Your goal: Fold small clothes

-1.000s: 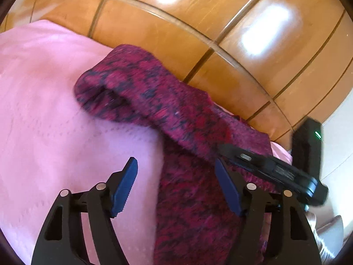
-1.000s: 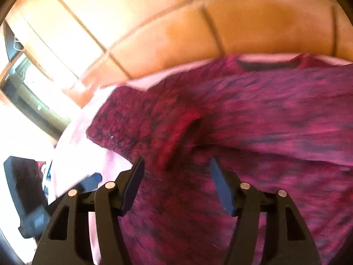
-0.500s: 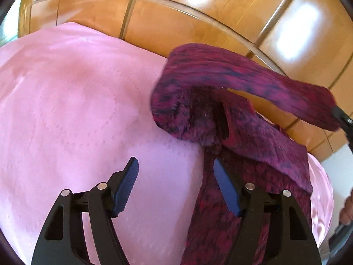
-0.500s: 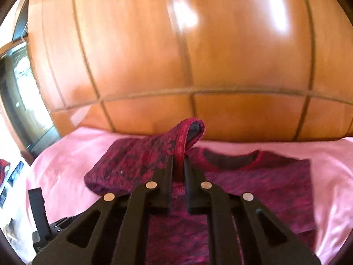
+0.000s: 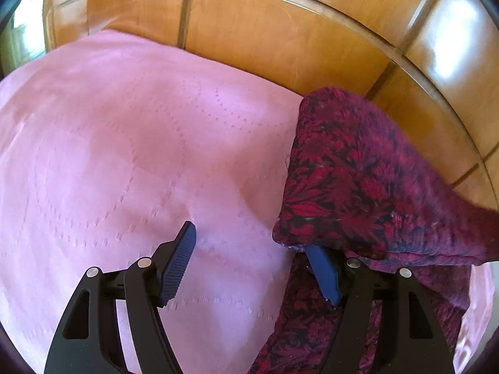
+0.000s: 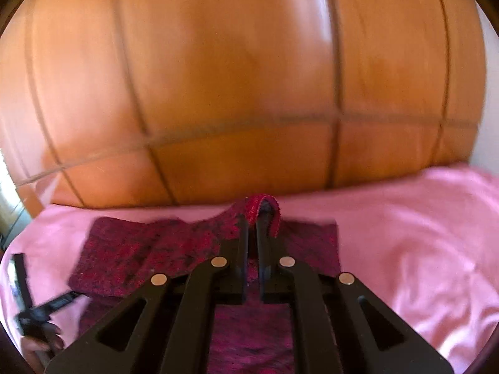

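Left wrist view looks down on a pale pink quilted bedspread (image 5: 131, 143) with dotted stitching, spread in front of a glossy orange-brown wooden panelled headboard (image 5: 280, 40). The left gripper (image 5: 254, 265) has its two blue-padded fingers (image 5: 179, 263) spread wide apart with nothing between them; the left pad hangs over bare bedspread, while the tip of the right pad is hidden under a lifted fold of the dark red and black mottled knit sweater (image 5: 358, 180). That fold arches up and away toward the right edge of the frame, and more of the same garment lies flat on the bedspread beneath it. Right wrist view, somewhat blurred, shows the right gripper (image 6: 252, 227) with its black fingers closed tightly together, pinching a red ribbed cuff (image 6: 262, 208) of the sweater, which loops over the fingertips. The rest of the sweater (image 6: 149, 255) lies spread on the pink bedspread (image 6: 421, 233) below the headboard (image 6: 234, 78). At the lower left edge, the other gripper's black body (image 6: 34, 308) is partly visible.
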`<control>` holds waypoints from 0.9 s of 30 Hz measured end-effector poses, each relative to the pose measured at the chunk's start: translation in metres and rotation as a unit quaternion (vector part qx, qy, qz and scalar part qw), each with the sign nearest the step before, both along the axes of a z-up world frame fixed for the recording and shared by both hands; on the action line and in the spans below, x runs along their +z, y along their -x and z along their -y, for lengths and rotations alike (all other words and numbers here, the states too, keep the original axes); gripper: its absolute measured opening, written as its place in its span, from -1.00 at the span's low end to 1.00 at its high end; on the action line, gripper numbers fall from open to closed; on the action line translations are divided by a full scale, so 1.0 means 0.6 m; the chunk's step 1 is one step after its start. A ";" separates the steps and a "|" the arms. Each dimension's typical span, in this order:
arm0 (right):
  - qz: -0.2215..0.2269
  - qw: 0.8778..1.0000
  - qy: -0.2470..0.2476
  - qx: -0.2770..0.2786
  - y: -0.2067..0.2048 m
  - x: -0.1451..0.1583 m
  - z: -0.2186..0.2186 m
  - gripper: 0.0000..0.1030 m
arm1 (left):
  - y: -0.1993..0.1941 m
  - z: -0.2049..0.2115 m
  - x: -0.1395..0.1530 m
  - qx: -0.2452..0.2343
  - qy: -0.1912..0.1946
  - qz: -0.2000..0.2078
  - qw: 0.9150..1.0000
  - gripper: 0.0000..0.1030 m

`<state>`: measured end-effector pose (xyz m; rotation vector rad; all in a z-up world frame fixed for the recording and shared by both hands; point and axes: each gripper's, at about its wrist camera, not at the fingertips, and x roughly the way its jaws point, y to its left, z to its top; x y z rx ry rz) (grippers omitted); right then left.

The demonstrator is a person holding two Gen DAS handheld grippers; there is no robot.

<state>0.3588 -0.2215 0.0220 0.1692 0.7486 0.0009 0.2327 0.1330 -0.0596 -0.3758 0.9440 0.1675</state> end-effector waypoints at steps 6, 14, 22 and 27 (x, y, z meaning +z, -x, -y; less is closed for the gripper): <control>-0.105 0.993 -0.018 -0.054 -0.007 -0.143 0.071 -0.94 | 0.006 0.020 -0.001 -0.022 -0.028 -0.003 0.999 0.35; -0.093 0.993 -0.046 -0.059 0.025 -0.136 0.085 -0.94 | 0.046 0.004 0.009 -0.050 -0.001 -0.001 0.999 0.19; -0.099 0.993 -0.051 -0.037 0.050 -0.121 0.087 -0.81 | 0.059 -0.032 0.057 -0.073 0.084 0.037 0.993 0.19; -0.063 0.997 -0.041 -0.036 0.068 -0.080 0.080 -0.25 | 0.004 -0.037 0.062 -0.083 0.110 0.029 0.990 0.21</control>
